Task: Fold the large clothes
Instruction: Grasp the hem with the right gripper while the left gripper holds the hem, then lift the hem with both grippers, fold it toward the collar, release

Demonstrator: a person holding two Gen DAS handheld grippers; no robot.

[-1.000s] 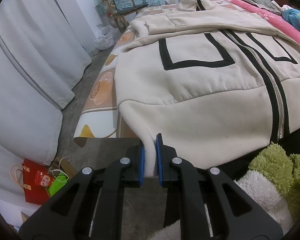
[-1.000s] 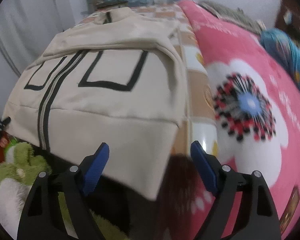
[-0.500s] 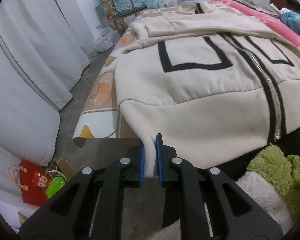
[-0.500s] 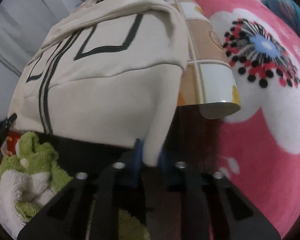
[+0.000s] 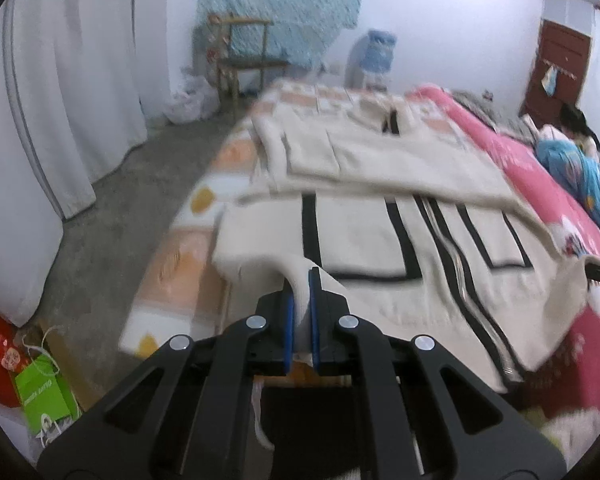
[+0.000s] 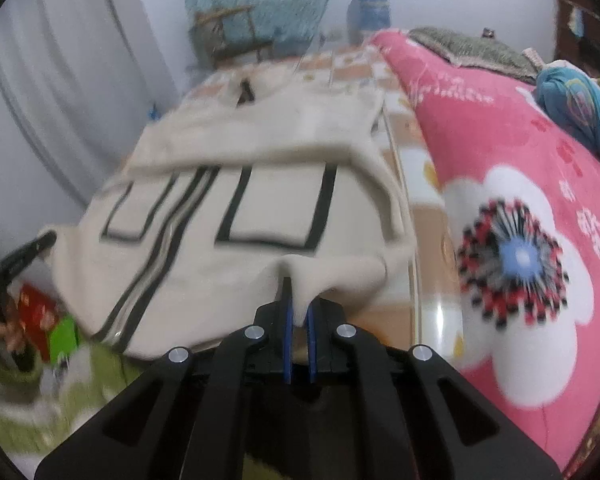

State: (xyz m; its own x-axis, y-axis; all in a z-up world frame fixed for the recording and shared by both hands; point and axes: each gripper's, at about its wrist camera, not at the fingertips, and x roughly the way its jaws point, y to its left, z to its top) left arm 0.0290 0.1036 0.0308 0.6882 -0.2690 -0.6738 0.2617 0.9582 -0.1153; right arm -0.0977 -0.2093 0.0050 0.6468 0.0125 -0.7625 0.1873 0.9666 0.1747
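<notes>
Left wrist view puts your left gripper point(image 5: 301, 304) pinching the left hem corner of the cream jacket point(image 5: 380, 240), the blue pads pressed together on a tongue of fabric that rises off the near edge of the bed point(image 5: 188, 264). The jacket lies zip-side up along the bed, collar toward the far end, sleeves folded across its chest, with its right side touching the pink blanket point(image 5: 540, 168). In the right wrist view your right gripper point(image 6: 298, 312) is clamped on the other hem corner in the same way, near where the checked sheet meets the pink blanket, with the green plush point(image 6: 60, 384) below the hem at the left. I judge you are at the bottom-to-top fold: both corners are taken and the lift has begun. The next move calls for carrying both hands together toward the collar, keeping the hem taut and level between them so the zip stays straight, then laying it square on the shoulders. Compared with a second ago, your right jaws have just been closing, from wide apart around the corner to shut on it; the left grip is unchanged, and both corners, which hung over the bed's near edge, now sit raised above it.
</notes>
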